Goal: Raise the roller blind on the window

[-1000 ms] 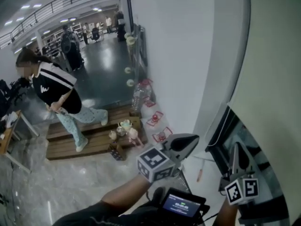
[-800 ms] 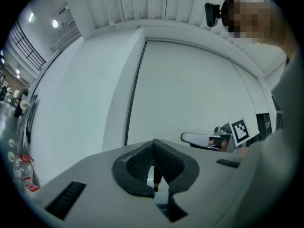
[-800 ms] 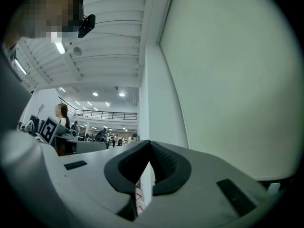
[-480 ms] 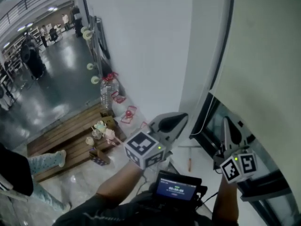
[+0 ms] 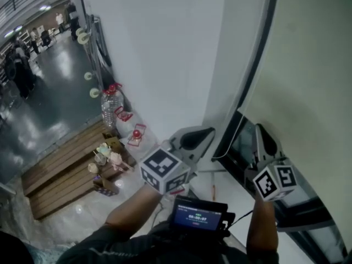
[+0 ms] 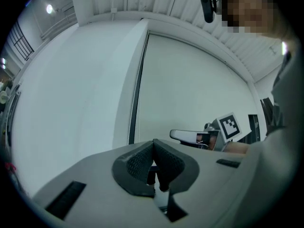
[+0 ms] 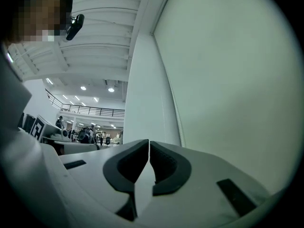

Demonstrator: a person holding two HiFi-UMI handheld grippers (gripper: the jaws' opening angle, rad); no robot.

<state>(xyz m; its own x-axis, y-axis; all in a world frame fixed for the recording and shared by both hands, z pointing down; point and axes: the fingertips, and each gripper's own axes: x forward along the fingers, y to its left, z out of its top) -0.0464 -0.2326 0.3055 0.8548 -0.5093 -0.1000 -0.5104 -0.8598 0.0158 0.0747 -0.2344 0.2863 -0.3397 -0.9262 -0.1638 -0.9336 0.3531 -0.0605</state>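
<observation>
The pale roller blind (image 5: pixel 308 65) hangs over the window at the right, its lower edge above the dark glass (image 5: pixel 242 147). A thin bead chain (image 6: pixel 132 122) runs down the frame's left side. My left gripper (image 5: pixel 198 136) points at the frame near the chain, shut with nothing between its pads (image 6: pixel 142 163). My right gripper (image 5: pixel 263 133) points at the blind's lower edge. Its jaws have just been opening and stand a narrow slit apart with nothing between them. The blind (image 7: pixel 228 80) fills the right gripper view beyond that gripper (image 7: pixel 149 144).
A white wall (image 5: pixel 165 54) stands left of the window. Below left lies a wooden platform (image 5: pixel 60 175) with a water bottle (image 5: pixel 110 106) and small items. A screen device (image 5: pixel 198 216) hangs at the person's chest. The white sill (image 5: pixel 220 197) runs under the window.
The head view has swung toward the window and the person in the black shirt has left it. Both grippers have moved up and closer to the blind's lower edge.
</observation>
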